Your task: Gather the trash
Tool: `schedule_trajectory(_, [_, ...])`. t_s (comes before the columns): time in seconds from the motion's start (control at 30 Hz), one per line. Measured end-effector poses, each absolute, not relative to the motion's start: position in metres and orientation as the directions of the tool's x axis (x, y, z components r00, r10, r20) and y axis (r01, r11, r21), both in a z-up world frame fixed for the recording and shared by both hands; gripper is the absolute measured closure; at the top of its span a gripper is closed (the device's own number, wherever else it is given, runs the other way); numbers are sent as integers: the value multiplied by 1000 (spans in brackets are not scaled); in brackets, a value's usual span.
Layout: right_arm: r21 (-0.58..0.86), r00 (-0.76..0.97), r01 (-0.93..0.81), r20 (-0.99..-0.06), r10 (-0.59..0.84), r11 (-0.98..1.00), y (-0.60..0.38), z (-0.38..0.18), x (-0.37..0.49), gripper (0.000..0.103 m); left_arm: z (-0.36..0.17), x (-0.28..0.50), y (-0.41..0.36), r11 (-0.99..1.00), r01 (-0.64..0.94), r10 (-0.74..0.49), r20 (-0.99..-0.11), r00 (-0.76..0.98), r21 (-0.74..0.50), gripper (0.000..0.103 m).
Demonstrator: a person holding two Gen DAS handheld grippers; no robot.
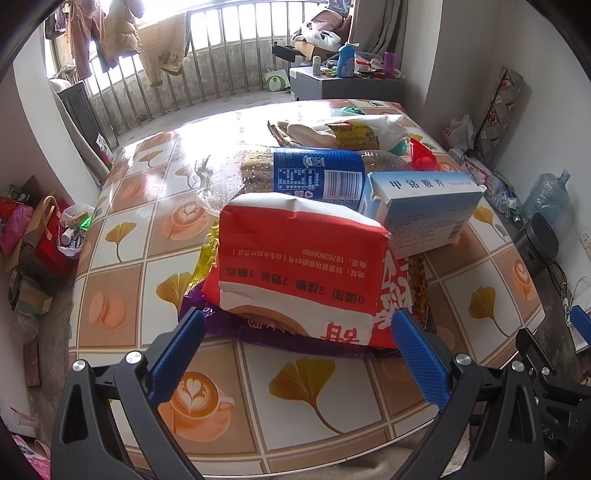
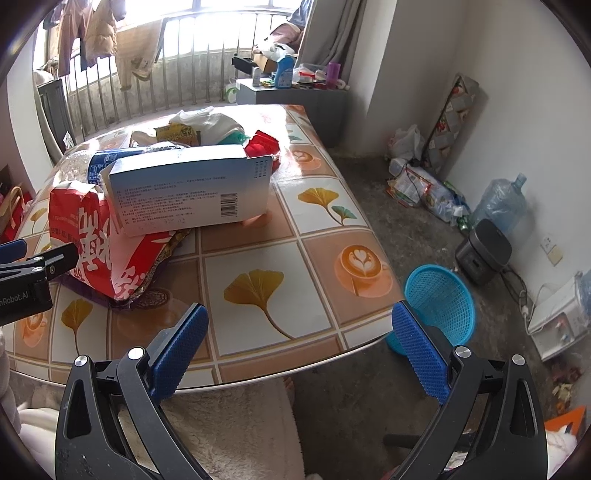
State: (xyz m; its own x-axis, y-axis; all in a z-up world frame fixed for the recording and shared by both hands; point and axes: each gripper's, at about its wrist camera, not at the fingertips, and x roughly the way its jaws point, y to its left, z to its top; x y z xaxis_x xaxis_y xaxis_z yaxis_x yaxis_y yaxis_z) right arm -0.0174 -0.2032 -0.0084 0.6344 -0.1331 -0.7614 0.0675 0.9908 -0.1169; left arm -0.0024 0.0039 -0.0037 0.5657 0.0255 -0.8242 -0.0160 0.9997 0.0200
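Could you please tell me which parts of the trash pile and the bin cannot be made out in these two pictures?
- Purple wrapper: left wrist view, mostly hidden under the red and white bag.
- Plastic bottle: its cap end is hidden behind the blue box.
- Blue basket: right wrist view, its lower part is hidden by the table edge and a gripper finger; contents unseen.

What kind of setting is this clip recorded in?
Most likely a lived-in home room by an enclosed balcony: clothes hang drying along the window railing, a table with a coffee-and-leaf print cover holds packaging trash, and a water jug sits on the bare concrete floor.
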Motion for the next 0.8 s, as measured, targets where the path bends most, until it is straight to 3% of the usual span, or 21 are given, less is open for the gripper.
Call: schedule_trajectory(0.8, [-174,621,70,-763,-180,982,-201,-5,-17,8,-5,-2,1,1000,-14,28,-826,563,24,4])
